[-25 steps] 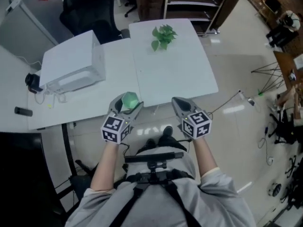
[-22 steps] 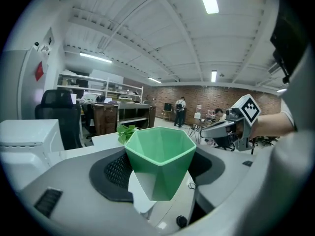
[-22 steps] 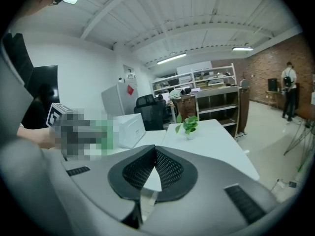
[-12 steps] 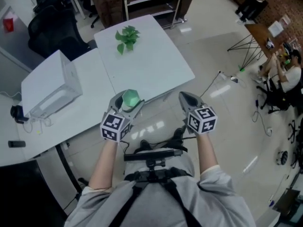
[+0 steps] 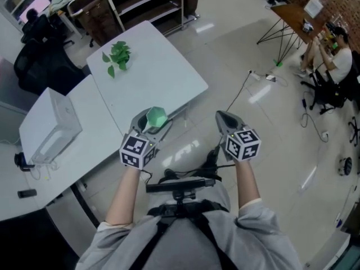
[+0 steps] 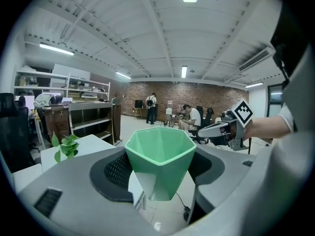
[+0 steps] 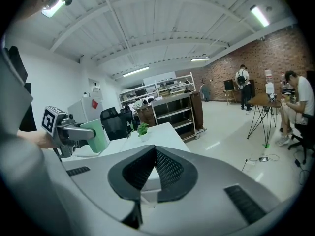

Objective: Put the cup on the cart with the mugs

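Left gripper (image 5: 152, 122) pinches the green cup (image 5: 156, 116) between its fingers, mouth up. Right gripper (image 5: 222, 117) hangs alongside, fingers pressed together.

The table (image 5: 152, 72) and plant (image 5: 116, 58) have slid left past the left gripper (image 5: 151, 118); a seated person (image 5: 337, 61) now shows upper right

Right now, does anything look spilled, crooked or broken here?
Nothing stands out. The green cup sits upright and intact in the left gripper; the right gripper is shut and empty. Only a loose cable trails across the floor.
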`<action>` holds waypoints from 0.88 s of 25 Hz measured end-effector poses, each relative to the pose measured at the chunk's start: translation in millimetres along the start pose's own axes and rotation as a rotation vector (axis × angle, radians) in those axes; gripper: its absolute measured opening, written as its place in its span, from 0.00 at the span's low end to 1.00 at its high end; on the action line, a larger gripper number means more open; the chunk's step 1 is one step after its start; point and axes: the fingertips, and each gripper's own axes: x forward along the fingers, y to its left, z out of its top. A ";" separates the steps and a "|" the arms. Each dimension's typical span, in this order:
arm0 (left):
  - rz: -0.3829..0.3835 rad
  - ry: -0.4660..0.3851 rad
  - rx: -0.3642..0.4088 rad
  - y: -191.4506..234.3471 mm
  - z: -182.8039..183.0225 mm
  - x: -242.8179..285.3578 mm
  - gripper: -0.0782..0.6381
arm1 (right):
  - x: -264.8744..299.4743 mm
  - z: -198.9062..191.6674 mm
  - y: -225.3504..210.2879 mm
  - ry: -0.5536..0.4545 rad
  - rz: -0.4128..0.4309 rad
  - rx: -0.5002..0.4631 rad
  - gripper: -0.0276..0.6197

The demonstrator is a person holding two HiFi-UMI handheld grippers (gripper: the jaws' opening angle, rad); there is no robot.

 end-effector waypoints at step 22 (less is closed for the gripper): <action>-0.077 0.016 0.050 -112.3 106.9 278.5 0.55 | -36.7 76.0 -255.4 -0.106 -0.003 0.031 0.05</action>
